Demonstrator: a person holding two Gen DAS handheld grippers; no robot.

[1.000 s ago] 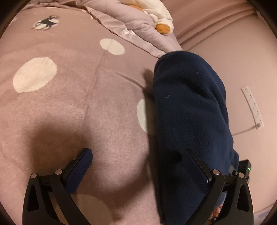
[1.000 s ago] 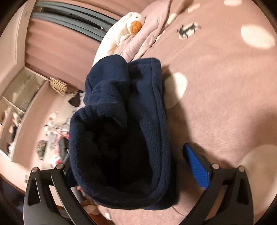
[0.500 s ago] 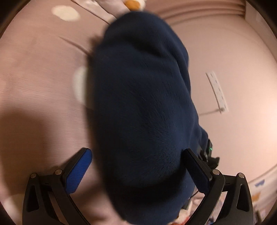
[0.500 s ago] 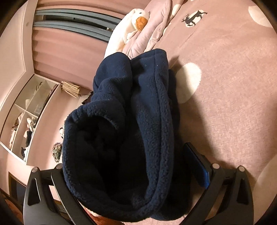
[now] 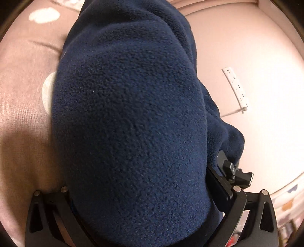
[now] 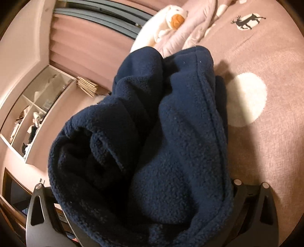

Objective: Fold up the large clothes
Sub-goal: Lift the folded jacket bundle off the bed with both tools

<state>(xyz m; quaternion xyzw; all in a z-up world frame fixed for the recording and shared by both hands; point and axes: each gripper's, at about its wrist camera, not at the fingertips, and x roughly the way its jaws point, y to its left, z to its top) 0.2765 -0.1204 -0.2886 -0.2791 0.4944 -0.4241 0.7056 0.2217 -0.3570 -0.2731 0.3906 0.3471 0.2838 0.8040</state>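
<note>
Tool state first: left tool (image 5: 140, 205) is buried by the navy fleece garment (image 5: 129, 114); arms are seen spread either side of the bundle, pads hidden, so clamped or released cannot be told. Same for the right tool (image 6: 144, 212): fleece (image 6: 152, 142) is bunched between its arms, tips covered, grip state cannot be told.

Garment location: held as a thick rolled bundle along the edge of the bed (image 6: 275, 161), on the dotted pink bedspread (image 5: 22, 95), partly overhanging toward the floor side. Open end with inner folds is seen in the right wrist view.

Risks, judged:
- Bundle slides off the bed edge if either side is let go, since much of its bulk appears to hang past the edge.
- Inner layers are loosely rolled; folds likely shift or spill out of the open end when the bundle is set down.
- Thick pile may snag on tool hinges.

Containers: open shelf unit (image 6: 34, 117) is seen in the background with mixed small clutter in its compartments; contents too small to identify. A plush duck (image 6: 171, 17) lies on the folded quilt (image 6: 191, 32), not contained.
</note>
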